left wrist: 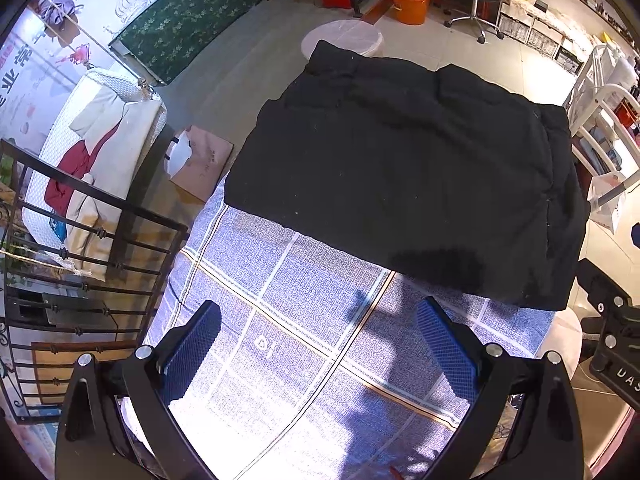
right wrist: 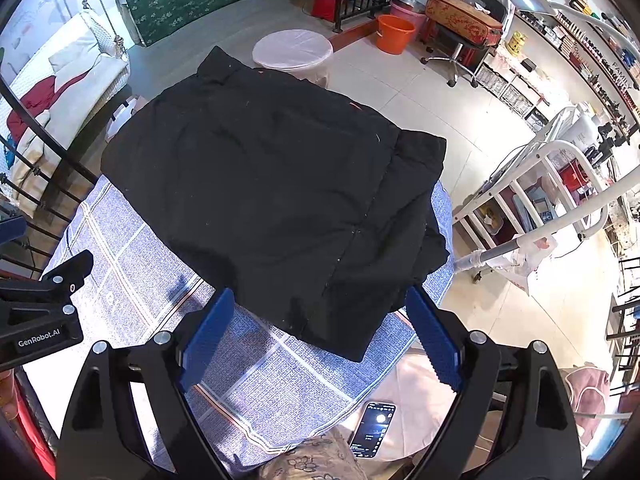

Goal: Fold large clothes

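A large black padded garment [left wrist: 404, 168] lies folded into a thick rectangle on the far half of a table covered with a blue checked cloth [left wrist: 304, 344]. It also shows in the right wrist view [right wrist: 272, 196], where its right side hangs a little over the table edge. My left gripper [left wrist: 318, 320] is open and empty, held above the bare cloth in front of the garment. My right gripper [right wrist: 320, 304] is open and empty, its fingers either side of the garment's near right corner, above it. The left gripper's body [right wrist: 44, 304] shows at the left of the right wrist view.
A phone [right wrist: 372, 430] lies on a pale surface near the table's front right. A round white stool [right wrist: 294, 52] stands behind the table. An orange bucket [right wrist: 394, 34], a white metal rack [right wrist: 556, 184], a black railing [left wrist: 80, 280] and a swing seat [left wrist: 96, 148] surround it.
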The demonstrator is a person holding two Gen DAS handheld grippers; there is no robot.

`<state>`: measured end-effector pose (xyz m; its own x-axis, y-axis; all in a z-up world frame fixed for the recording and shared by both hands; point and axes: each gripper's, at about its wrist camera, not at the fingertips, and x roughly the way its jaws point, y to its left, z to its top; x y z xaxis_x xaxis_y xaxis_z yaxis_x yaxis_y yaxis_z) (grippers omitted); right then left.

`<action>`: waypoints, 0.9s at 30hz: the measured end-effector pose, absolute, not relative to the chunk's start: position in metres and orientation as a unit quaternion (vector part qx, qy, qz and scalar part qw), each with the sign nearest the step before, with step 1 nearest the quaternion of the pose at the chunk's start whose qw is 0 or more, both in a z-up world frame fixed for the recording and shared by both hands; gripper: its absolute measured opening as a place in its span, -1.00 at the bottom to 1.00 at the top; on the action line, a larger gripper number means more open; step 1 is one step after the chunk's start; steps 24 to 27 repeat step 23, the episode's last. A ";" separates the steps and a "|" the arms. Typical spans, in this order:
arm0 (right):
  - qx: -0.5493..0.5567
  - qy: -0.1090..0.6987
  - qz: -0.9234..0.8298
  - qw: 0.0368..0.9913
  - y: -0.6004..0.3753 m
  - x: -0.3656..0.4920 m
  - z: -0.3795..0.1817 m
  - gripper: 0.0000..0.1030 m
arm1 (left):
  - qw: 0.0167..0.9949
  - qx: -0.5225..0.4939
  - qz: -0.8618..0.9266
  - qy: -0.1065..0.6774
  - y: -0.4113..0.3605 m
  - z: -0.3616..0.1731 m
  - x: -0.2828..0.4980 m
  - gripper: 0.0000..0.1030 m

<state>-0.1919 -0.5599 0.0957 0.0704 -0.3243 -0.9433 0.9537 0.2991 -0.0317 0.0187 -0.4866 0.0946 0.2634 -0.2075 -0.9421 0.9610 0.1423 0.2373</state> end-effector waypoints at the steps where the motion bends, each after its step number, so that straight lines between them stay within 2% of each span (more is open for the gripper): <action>1: 0.332 0.474 -0.490 0.652 -0.560 -0.191 0.097 0.68 | 0.641 0.470 -0.456 0.401 -0.486 0.094 0.019 0.88; 27: 0.331 0.478 -0.487 0.652 -0.564 -0.197 0.093 0.68 | 0.639 0.485 -0.451 0.391 -0.485 0.091 0.012 0.88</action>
